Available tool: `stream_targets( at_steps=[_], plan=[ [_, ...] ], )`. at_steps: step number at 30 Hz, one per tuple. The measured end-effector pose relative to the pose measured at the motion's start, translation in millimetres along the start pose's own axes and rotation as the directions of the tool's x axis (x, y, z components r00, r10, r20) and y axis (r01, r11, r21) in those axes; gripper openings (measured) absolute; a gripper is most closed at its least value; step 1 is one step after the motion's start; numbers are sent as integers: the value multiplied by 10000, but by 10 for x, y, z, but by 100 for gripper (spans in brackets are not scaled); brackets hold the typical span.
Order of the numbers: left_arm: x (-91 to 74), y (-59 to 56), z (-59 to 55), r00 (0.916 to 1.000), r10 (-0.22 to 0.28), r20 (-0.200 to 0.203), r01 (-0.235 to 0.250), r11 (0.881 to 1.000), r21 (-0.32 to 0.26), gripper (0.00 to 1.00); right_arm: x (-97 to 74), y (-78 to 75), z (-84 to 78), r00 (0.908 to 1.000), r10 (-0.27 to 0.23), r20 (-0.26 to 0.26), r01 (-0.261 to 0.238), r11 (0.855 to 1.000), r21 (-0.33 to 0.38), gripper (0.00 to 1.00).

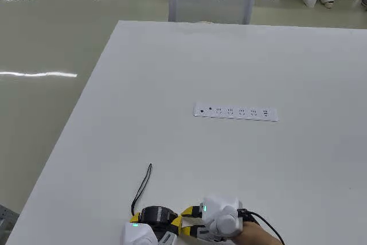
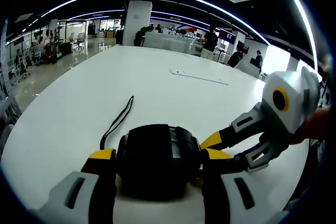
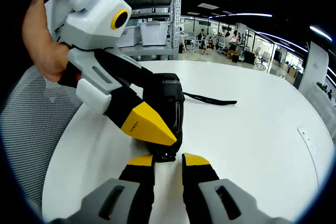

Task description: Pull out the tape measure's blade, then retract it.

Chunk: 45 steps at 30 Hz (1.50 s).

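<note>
A black tape measure point(image 1: 156, 214) lies at the near edge of the white table point(image 1: 229, 61), its black wrist strap point(image 1: 142, 185) trailing away from me. In the left gripper view my left gripper point(image 2: 157, 157) is shut on the tape measure point(image 2: 157, 150), one yellow-tipped finger on each side of the case. The right gripper point(image 2: 216, 148) reaches in from the right and meets the case's side. In the right gripper view my right gripper point(image 3: 168, 160) has its jaws nearly together on the small blade end tab point(image 3: 165, 156) at the foot of the case point(image 3: 169, 103). No blade length shows.
A white power strip point(image 1: 235, 112) lies mid-table, beyond the strap. A grey mesh chair point(image 1: 211, 3) stands at the far edge. The table's left edge point(image 1: 69, 142) drops to a shiny floor. Another mesh chair point(image 3: 26, 129) is close behind the left gripper.
</note>
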<state>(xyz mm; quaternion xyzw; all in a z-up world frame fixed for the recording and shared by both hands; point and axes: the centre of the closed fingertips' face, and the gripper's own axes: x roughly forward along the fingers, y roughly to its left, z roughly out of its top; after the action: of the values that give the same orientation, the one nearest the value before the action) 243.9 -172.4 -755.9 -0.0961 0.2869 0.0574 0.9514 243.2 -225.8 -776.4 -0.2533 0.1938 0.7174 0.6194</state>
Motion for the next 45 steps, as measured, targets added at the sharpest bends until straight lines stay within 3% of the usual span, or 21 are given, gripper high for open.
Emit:
stream_targets(
  at_steps=[16,24,29,37,39,45],
  plan=[
    [-55,-93,93,9969,-775,-158,788,9903,1141,68,-149,42,27,9991,-413,45,411,9983,412,25],
    [-112,-169,111,9875,-1496,-502,1562,9712,1801,73,-292,39,24,9974,-721,59,715,9948,730,31],
    [-164,-193,118,9796,-1858,-764,1984,9548,2214,73,-408,77,20,9954,-951,82,941,9919,857,33],
    [-269,-234,113,9549,-2708,-1217,2946,9150,2757,76,-634,133,-19,9891,-1465,-147,1472,9833,1072,40],
    [-303,-242,120,9501,-2841,-1292,3106,9007,3037,75,-706,140,-24,9857,-1680,-150,1685,9763,1362,43],
    [-396,-258,159,9414,-3094,-1341,3370,8776,3409,75,-914,171,-21,9708,-2399,4,2357,9544,1834,48]
  ],
)
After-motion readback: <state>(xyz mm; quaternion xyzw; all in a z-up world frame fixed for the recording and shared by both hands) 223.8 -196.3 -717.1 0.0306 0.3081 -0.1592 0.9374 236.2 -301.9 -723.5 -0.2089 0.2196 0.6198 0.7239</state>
